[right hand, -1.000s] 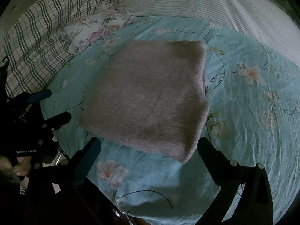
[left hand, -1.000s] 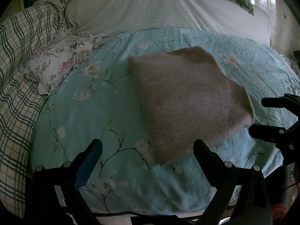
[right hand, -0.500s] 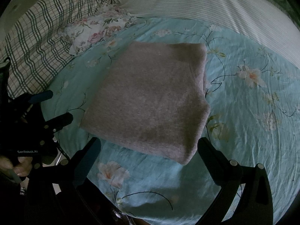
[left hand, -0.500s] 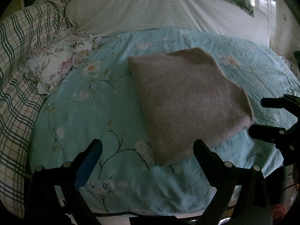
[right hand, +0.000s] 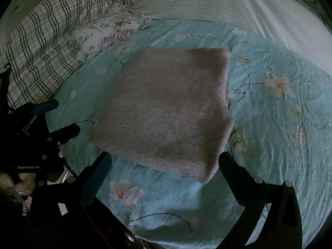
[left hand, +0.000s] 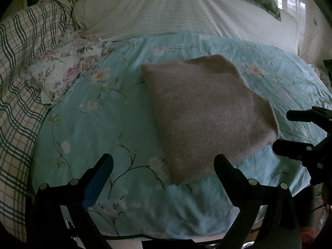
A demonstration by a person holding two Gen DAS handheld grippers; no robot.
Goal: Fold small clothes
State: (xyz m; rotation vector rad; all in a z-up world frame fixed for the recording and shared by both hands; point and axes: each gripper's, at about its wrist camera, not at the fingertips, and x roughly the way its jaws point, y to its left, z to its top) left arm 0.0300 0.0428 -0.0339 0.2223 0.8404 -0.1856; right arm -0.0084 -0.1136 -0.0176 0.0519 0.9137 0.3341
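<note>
A grey knitted garment (left hand: 207, 114) lies folded into a flat rectangle on the light blue floral bedspread (left hand: 99, 128); it also shows in the right wrist view (right hand: 166, 112). My left gripper (left hand: 164, 161) is open and empty, hovering just short of the garment's near corner. My right gripper (right hand: 166, 159) is open and empty, its fingers either side of the garment's near edge, above it. Each gripper shows at the edge of the other's view: the right one (left hand: 290, 132) and the left one (right hand: 58, 118).
A floral cloth (left hand: 62, 72) lies bunched at the left of the bedspread, next to a green plaid blanket (left hand: 18, 66). A white striped pillow (left hand: 176, 10) lies behind. The bed's front edge (left hand: 166, 236) is just under my grippers.
Both grippers have drawn back slightly from the garment. The garment has not moved. Both grippers stay open.
</note>
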